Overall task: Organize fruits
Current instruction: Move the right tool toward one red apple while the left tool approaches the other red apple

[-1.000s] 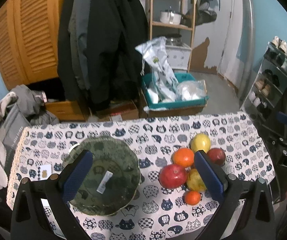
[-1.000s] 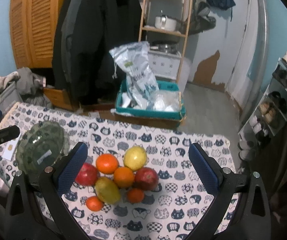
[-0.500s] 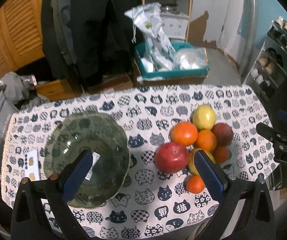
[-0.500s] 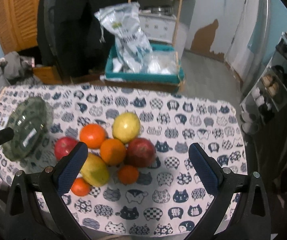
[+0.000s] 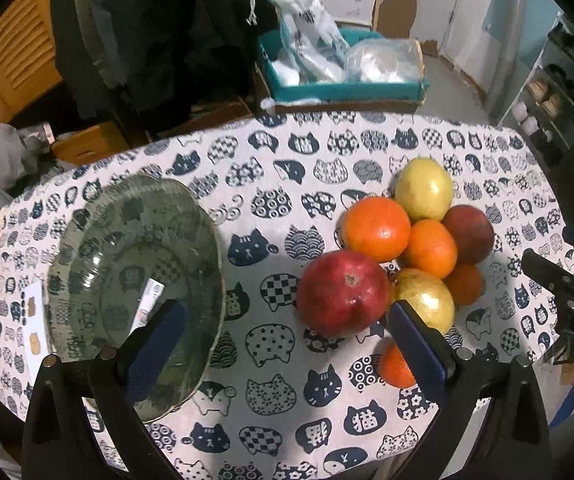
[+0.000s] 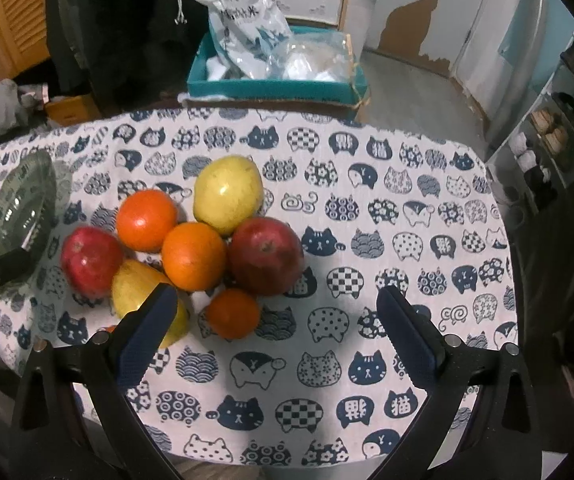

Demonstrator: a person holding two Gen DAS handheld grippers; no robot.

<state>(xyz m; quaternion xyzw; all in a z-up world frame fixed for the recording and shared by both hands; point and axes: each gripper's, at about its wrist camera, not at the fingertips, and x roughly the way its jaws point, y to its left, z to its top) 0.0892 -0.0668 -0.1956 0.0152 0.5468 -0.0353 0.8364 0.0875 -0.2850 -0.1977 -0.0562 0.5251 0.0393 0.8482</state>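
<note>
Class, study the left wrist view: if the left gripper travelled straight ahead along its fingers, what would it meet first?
Probably the large red apple, which sits just ahead between the open left gripper's fingers; depth is uncertain, so it might meet the cat-print tablecloth instead.

Pretty sure I'm in someone's home entryway: coats [image 5: 159, 32] hanging up, a shoe rack [image 6: 559, 128], wooden louvered doors [image 5: 11, 64], plus my worktop [image 6: 367, 184] wearing a cat-print cloth.

Bare tablecloth [image 6: 367, 280] right of fruit pile [image 6: 191, 248]
</note>
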